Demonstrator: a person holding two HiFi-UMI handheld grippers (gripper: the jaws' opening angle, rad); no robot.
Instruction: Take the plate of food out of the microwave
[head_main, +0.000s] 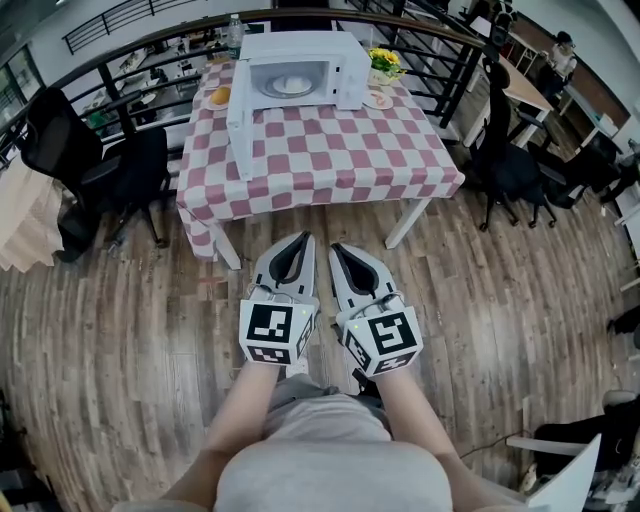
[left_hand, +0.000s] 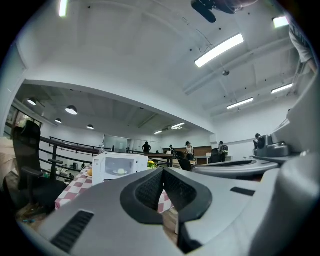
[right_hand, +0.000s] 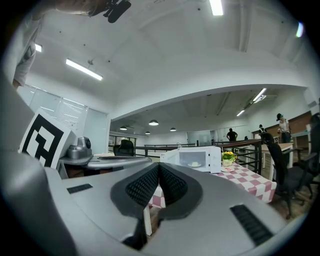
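A white microwave (head_main: 300, 68) stands at the far side of a table with a pink-and-white checked cloth (head_main: 320, 160). Its door (head_main: 238, 130) hangs open to the left. Inside lies a white plate of food (head_main: 292, 85). My left gripper (head_main: 299, 240) and right gripper (head_main: 338, 250) are side by side over the wooden floor, well short of the table, both shut and empty. In the left gripper view the microwave (left_hand: 117, 167) and plate (left_hand: 120, 171) show small beyond the closed left gripper (left_hand: 163, 170). The right gripper view shows the microwave (right_hand: 195, 159) past the closed right gripper (right_hand: 159, 165).
On the table are an orange on a dish (head_main: 219, 96), a pot of yellow flowers (head_main: 384, 62), a small plate (head_main: 378, 99) and a bottle (head_main: 235, 35). Black office chairs stand left (head_main: 100, 170) and right (head_main: 510, 160) of the table. A dark railing (head_main: 130, 50) runs behind it.
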